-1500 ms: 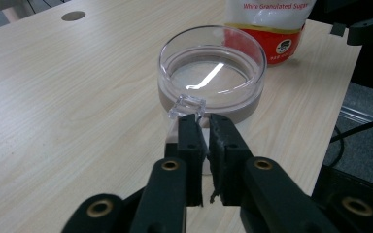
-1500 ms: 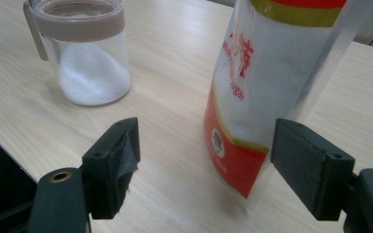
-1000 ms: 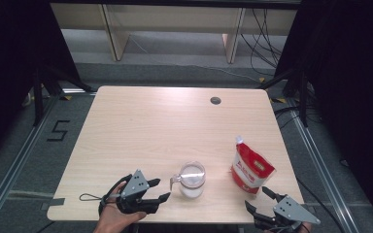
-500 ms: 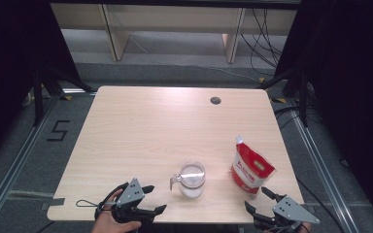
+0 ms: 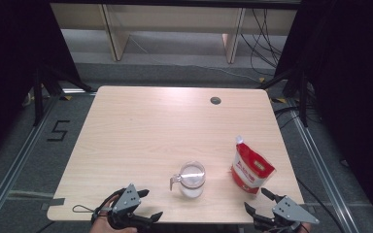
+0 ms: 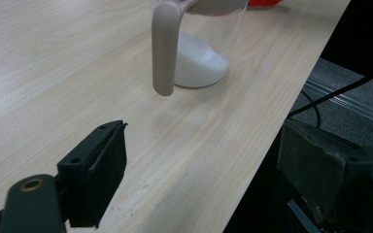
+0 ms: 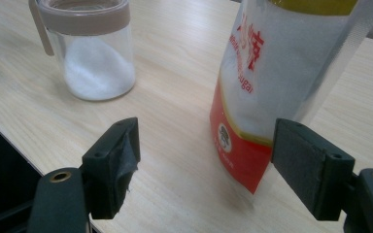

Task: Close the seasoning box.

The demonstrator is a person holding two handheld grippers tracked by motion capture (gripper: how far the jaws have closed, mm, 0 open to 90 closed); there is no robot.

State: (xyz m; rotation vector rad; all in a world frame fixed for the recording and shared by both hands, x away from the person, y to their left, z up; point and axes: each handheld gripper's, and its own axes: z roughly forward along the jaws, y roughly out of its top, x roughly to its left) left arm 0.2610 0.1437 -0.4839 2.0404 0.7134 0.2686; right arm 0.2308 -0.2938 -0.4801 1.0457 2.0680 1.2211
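Note:
A glass jar [image 5: 191, 179] with a beige lid and side handle holds white powder and stands near the table's front edge. A red and white sugar pouch [image 5: 250, 167] stands upright to its right. My left gripper [image 5: 150, 204] hangs at the front edge, left of the jar. Its jaws have just been opening and now stand open with nothing between them. In the left gripper view the jar's handle [image 6: 164, 48] is ahead of the left gripper [image 6: 206, 145], apart from it. My right gripper [image 5: 256, 200] is open just short of the pouch [image 7: 281, 73], with the jar [image 7: 94, 53] off to the left.
The light wooden table [image 5: 150, 131] has a round cable hole [image 5: 215, 100] at its far side. Its front edge runs right under both grippers. Dark curtains flank the table, and wooden shelving stands behind it on the grey floor.
The left gripper has drawn back from the jar toward the front edge and sunk a little, and its jaws have spread wider. The right gripper, jar and pouch have stayed put.

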